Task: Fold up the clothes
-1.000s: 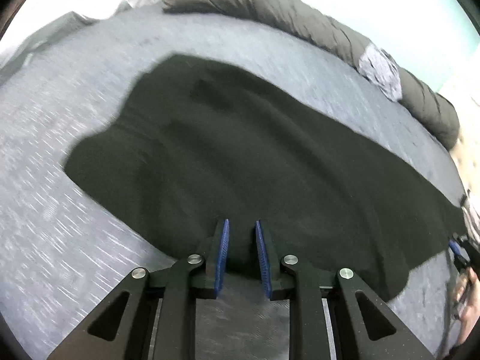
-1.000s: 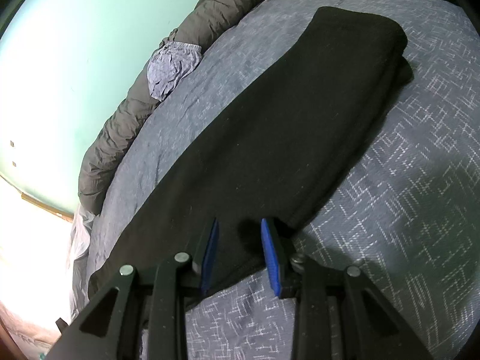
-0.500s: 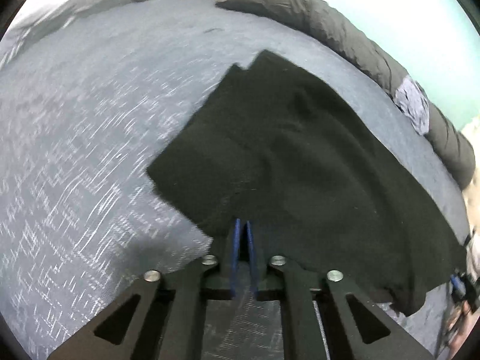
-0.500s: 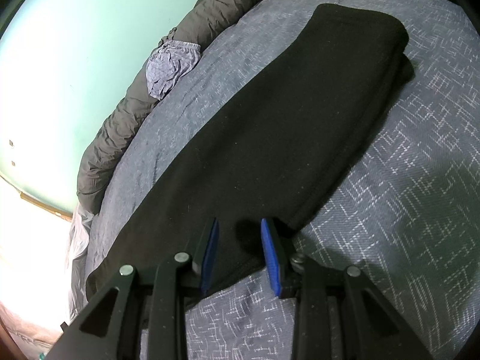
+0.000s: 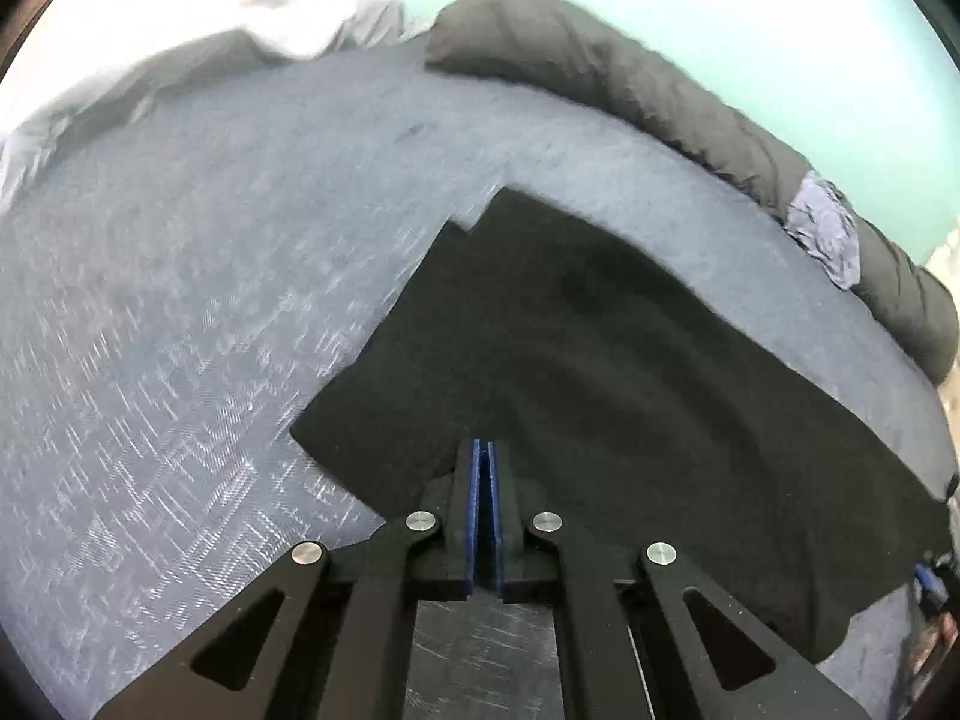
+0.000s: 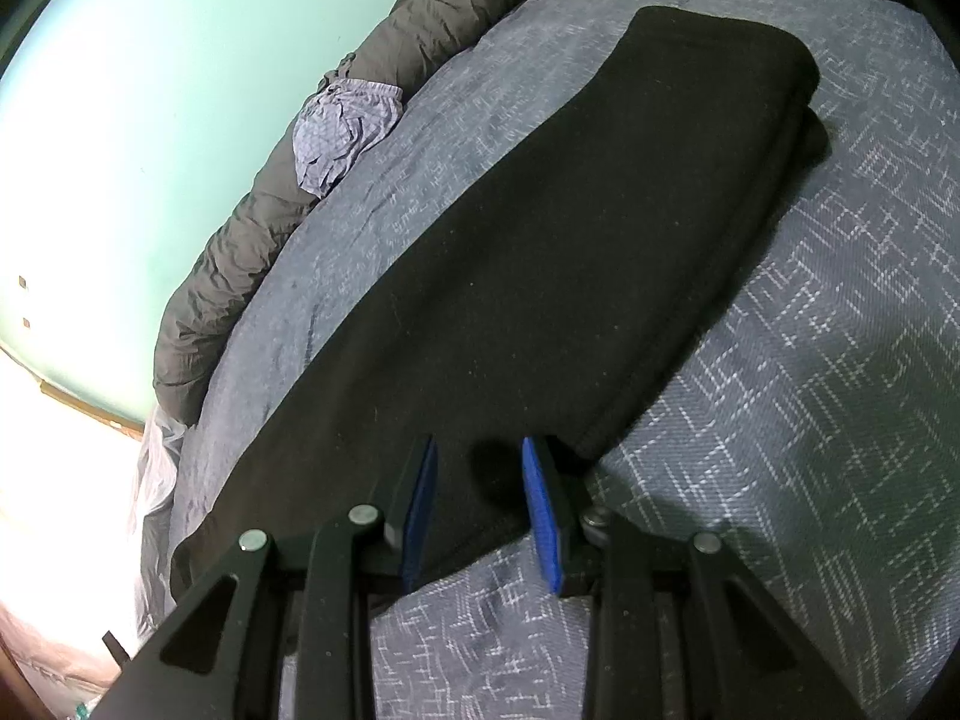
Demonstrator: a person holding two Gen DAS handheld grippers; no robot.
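A black garment (image 5: 600,348) lies stretched across the blue-grey patterned bed cover (image 5: 210,300). My left gripper (image 5: 483,462) is shut, its blue pads pressed together on the garment's near edge, and the cloth fans away from the fingers. In the right wrist view the same garment (image 6: 570,240) runs long and narrow to a rounded, doubled-over far end. My right gripper (image 6: 477,480) is open. Its fingers straddle the garment's near corner and hold nothing.
A rolled dark grey duvet (image 5: 630,72) lines the far side of the bed against a pale green wall, with crumpled checked blue shorts (image 6: 342,132) resting on it. Pale bedding (image 5: 270,42) is bunched at the far left. Bare bed cover (image 6: 810,420) lies right of the garment.
My left gripper closed on the garment's edge and has swung with it, so the cloth's end now shows as a narrower, pointed shape. The right gripper has stayed open and still.
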